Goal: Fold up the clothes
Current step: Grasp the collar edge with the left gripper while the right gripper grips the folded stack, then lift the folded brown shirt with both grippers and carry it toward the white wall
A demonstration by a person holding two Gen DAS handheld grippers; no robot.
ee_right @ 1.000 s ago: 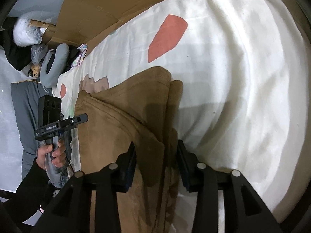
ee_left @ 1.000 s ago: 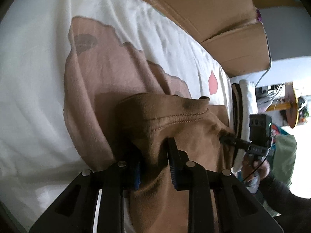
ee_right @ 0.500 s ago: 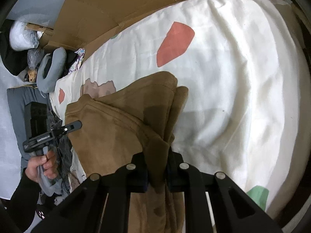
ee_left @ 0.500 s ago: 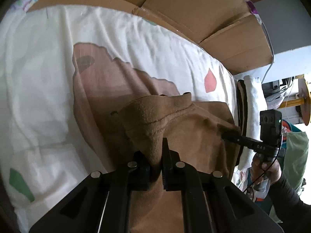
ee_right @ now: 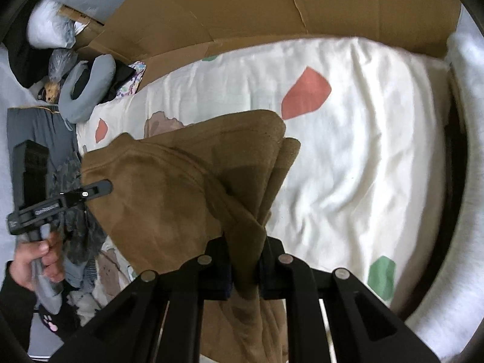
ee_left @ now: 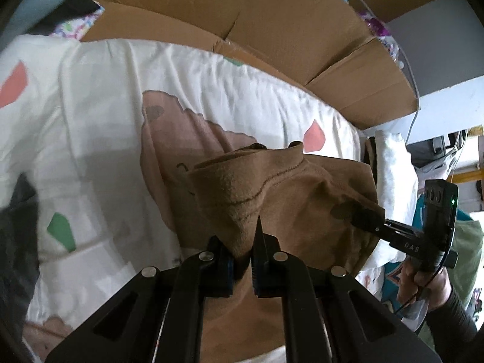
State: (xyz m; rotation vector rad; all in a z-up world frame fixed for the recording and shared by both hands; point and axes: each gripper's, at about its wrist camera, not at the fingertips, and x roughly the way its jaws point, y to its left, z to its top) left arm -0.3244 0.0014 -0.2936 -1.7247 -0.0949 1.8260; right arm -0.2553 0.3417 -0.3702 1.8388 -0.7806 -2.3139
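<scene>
The bed under me is the largest thing here, covered by a white sheet printed with coral, green and tan patches; flattened cardboard stands behind it from about 10 to 2 o'clock in both wrist views.

On the sheet lies the brown fleece garment, a soft, napped brown cloth with a stitched seam curving across its upper fold. It sits near the middle of each view, bunched and doubled over itself, with layered edges showing at about 1 o'clock in the right wrist view. Part of it hangs down between the two grips and off the lower edge of the picture.

My left hand-held gripper is pinched on a gathered ridge of the garment at 6 o'clock. My right hand-held gripper is likewise clamped on a folded corner at 6 o'clock. Each one shows in the other's camera, at about 3 o'clock and 9 o'clock, gripping the cloth's far edge.

A second ago both sets of fingers stood apart around the fabric; now they are closed on it. The garment has risen from the sheet, and more of the bed, the cardboard and the room shows around it than before.
</scene>
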